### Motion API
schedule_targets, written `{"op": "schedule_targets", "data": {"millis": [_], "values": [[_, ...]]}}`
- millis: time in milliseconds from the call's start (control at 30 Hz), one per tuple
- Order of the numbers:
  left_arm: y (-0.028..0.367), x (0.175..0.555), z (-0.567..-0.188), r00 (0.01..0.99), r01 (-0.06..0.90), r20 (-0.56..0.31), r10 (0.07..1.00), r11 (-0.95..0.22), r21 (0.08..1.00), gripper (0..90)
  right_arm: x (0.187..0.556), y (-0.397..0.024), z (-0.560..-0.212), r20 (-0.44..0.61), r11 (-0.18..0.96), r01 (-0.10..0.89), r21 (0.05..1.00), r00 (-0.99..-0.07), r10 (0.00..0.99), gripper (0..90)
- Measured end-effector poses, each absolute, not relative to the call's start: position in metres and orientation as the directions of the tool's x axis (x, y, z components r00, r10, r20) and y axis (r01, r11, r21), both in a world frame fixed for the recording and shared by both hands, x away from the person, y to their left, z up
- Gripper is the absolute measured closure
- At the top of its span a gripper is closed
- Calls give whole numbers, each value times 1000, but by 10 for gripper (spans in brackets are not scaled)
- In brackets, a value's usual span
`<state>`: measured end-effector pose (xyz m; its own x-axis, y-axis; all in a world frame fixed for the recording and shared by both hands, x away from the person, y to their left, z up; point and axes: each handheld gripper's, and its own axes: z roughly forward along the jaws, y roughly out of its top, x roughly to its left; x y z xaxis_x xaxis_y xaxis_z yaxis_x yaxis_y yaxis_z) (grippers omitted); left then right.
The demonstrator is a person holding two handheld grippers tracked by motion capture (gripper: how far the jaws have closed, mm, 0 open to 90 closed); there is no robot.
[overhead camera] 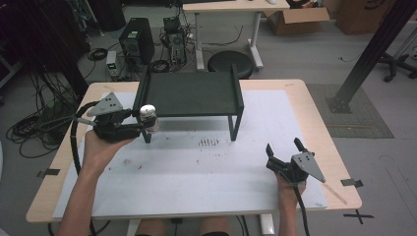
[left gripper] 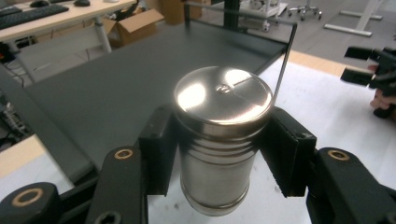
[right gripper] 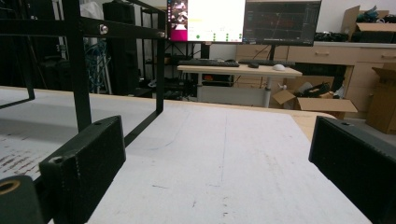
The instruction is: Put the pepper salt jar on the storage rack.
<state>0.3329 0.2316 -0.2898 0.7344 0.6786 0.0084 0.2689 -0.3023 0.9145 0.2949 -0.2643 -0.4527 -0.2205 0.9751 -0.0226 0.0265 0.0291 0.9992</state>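
Honestly nothing readable anywhere here. The two monitors (right gripper: pixel 245 21) at the back of the room are lit up, one with a pale window and a pink panel, the other with dark charts, but whatever is written on them is way too small and blurry to make out. The cardboard boxes (right gripper: pixel 383 100) on the floor don't show any print I can read. The steel canister (left gripper: pixel 219 140) has a bare shiny lid, no label or brand on it. The black cross (overhead camera: pixel 361 215) taped on the floor is a mark rather than lettering.
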Motion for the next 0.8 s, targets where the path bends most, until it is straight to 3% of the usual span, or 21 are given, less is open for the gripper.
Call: {"op": "schedule_targets", "data": {"millis": [500,800], "values": [[203,384,-254,730,261,30,683,-319,911,492,295,-264,-453,-23,30,29,999,-222,975,33],[193,410,-255,723,288,16,691,-321,902,492,295,-264,-453,-23,30,28,999,-222,975,34]]}}
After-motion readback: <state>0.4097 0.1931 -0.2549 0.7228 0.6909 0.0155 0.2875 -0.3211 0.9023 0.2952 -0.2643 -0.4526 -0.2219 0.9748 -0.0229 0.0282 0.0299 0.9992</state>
